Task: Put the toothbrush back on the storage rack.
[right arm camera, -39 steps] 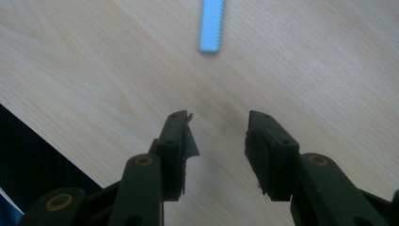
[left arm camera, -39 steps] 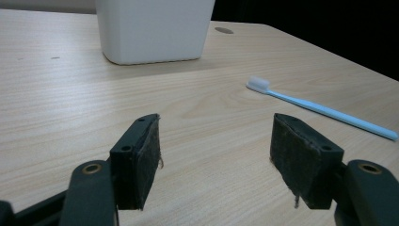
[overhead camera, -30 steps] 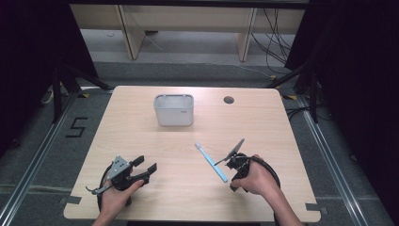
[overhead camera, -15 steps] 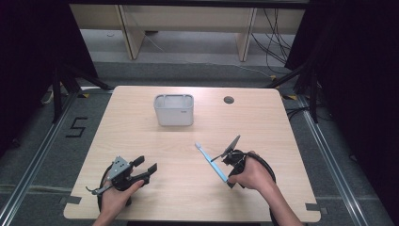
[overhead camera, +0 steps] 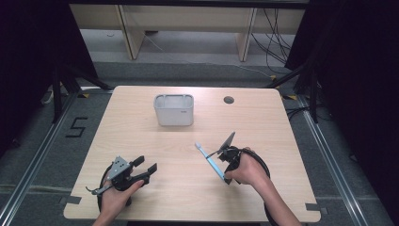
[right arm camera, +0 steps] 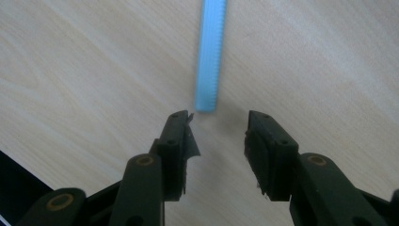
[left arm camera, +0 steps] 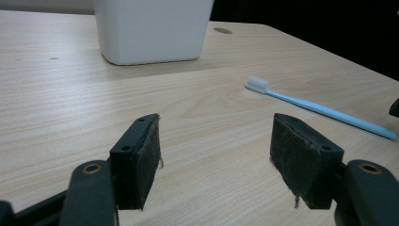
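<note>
Since a second ago the right gripper has shifted slightly toward the light-blue plastic toothbrush. From above, it lies diagonally, bristles toward the white rectangular container. Left gripper gapes empty, handle end cropped. Right gripper's jaws stand apart, handle tip just beyond; bristles cut off.

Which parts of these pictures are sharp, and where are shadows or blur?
High view: dark surroundings, evenly lit table. Left gripper view: toothbrush sharp, white container casting a soft shadow. Right gripper view: toothbrush handle slightly blurred, with a faint shadow beside it.
</note>
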Motion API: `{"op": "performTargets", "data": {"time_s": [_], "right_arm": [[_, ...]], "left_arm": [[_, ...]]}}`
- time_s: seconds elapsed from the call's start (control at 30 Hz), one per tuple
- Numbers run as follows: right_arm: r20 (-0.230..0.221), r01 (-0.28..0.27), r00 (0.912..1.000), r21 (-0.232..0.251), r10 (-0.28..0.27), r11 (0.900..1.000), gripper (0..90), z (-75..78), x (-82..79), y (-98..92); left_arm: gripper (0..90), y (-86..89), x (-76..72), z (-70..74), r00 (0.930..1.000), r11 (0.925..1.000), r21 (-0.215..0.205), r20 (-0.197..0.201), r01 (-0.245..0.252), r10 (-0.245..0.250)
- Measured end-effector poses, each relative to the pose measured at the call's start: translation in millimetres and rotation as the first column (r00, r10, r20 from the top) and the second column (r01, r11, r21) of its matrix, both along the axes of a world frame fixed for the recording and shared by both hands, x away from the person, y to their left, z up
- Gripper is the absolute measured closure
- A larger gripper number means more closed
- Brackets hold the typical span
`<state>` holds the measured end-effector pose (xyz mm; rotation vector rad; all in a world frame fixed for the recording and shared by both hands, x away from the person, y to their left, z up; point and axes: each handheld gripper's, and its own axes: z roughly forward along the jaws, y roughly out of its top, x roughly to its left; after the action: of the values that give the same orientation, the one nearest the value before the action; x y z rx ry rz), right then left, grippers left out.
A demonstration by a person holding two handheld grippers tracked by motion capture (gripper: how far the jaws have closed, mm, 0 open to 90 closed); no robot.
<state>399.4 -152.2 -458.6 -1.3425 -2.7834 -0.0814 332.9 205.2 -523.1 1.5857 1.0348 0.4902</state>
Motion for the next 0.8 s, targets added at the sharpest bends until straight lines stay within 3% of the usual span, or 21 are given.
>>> {"op": "performTargets", "data": {"time_s": [0.3, 0.43, 0.8], "right_arm": [[0.005, -0.021, 0.9998, -0.003, 0.021, 1.0, 61.5, -1.7, 10.0, 8.5], [0.0, 0.009, 1.0, -0.007, -0.009, 1.0, 62.0, -2.0, 11.6, 12.1], [0.004, -0.034, 0.9994, 0.013, 0.034, 0.999, 63.6, -0.9, 21.5, 20.7]], "left_arm": [[33.0, 0.1, -0.1, -0.1, 1.0, 1.0, -0.003, 0.001, -0.001, 0.001], [32.9, -0.1, 0.1, 0.0, 1.0, 1.0, 0.001, 0.0, 0.002, -0.002], [32.9, 0.1, -0.5, 0.3, 1.0, 1.0, 0.006, -0.001, -0.001, 0.001]]}}
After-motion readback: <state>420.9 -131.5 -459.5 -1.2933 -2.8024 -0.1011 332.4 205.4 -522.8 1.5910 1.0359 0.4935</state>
